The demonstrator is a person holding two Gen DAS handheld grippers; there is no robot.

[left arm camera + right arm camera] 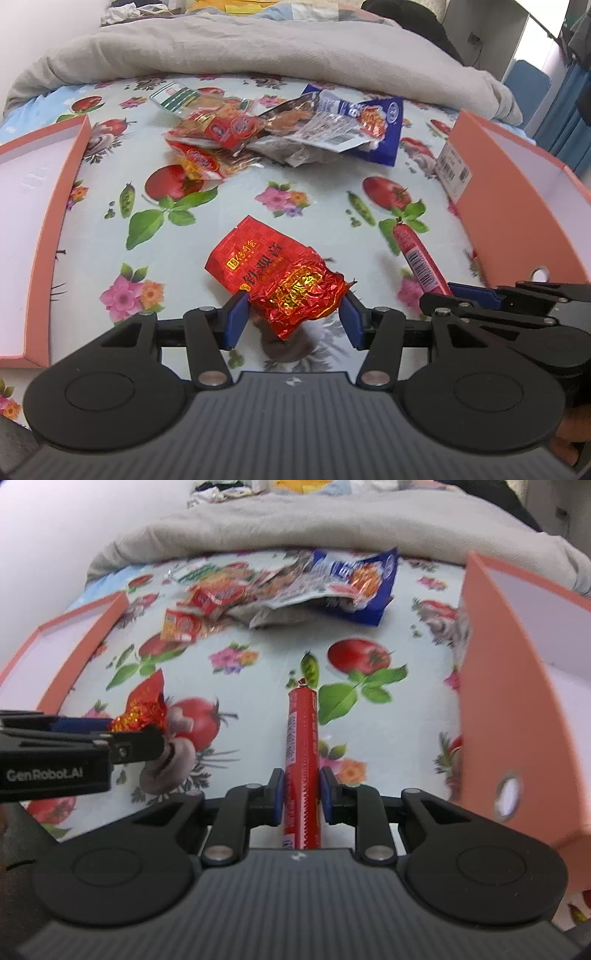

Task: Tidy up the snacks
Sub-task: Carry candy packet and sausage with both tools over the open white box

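A crinkled red foil tea packet (273, 273) sits between the blue pads of my left gripper (293, 317), which is shut on its near end just above the flowered cloth. The right wrist view shows that packet (146, 701) at the tip of the left gripper (147, 731). My right gripper (301, 794) is shut on a long red sausage stick (303, 738) that points away along the fingers. In the left wrist view the sausage stick (417, 258) juts from the right gripper (443, 295) beside the orange box.
A heap of snack packets (277, 129), one of them a blue bag (376, 125), lies farther back on the cloth. An orange shallow lid (44, 221) lies at the left and an orange box (509, 192) stands at the right. A grey blanket (258, 48) lies behind.
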